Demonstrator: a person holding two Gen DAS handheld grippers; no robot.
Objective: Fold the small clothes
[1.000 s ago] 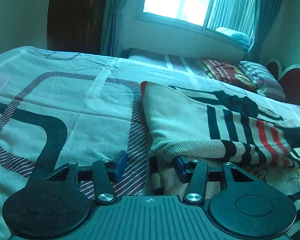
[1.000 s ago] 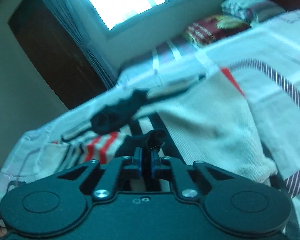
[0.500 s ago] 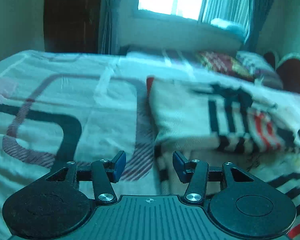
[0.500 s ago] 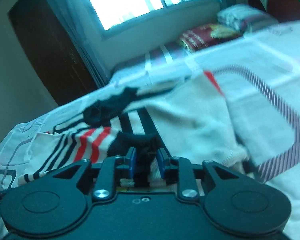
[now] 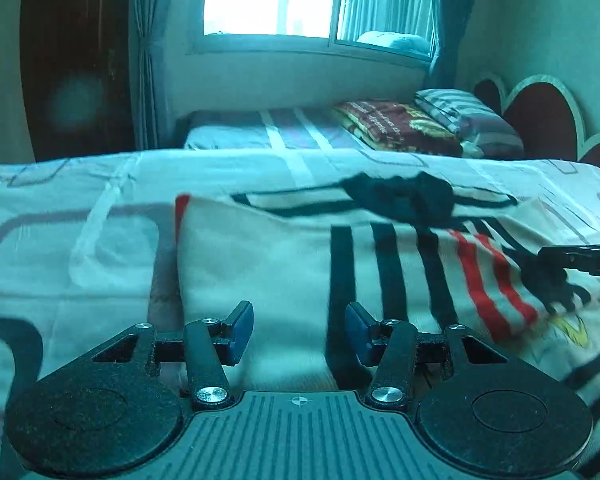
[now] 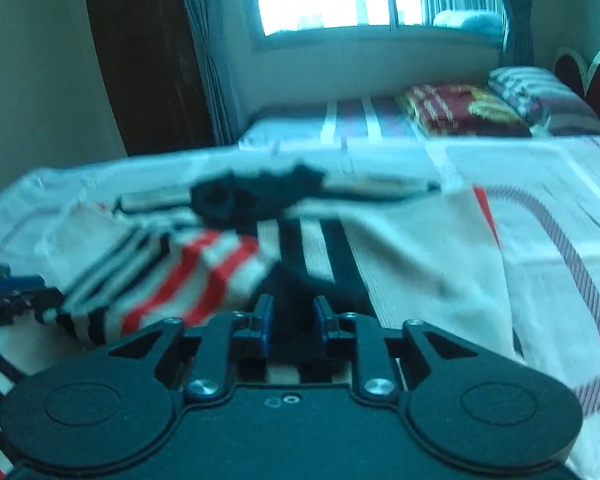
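Observation:
A cream knitted sweater (image 5: 268,264) with black and red stripes lies across the patterned bed sheet (image 5: 80,220). Its striped sleeve is folded over the body. My left gripper (image 5: 298,332) hovers open just above the sweater's near edge, with nothing between its pads. In the right wrist view the same sweater (image 6: 412,256) fills the middle. My right gripper (image 6: 294,322) is low over the sleeve's dark cuff (image 6: 288,280). Its jaws are opening, and the cuff lies loosely between the pads. The right gripper's tip (image 5: 572,260) shows at the right edge of the left view.
A dark bundle of cloth (image 5: 400,196) sits at the sweater's far side. Behind the bed stands a second bed with a red blanket (image 5: 396,120) and a striped pillow (image 5: 464,116). A headboard (image 5: 540,120) is at the right. The left gripper (image 6: 16,296) shows at the left edge.
The right jaws, shut on the dark cuff a second ago, have parted. Both views have rolled level. The left gripper has shifted from the sweater's left edge to over its body.

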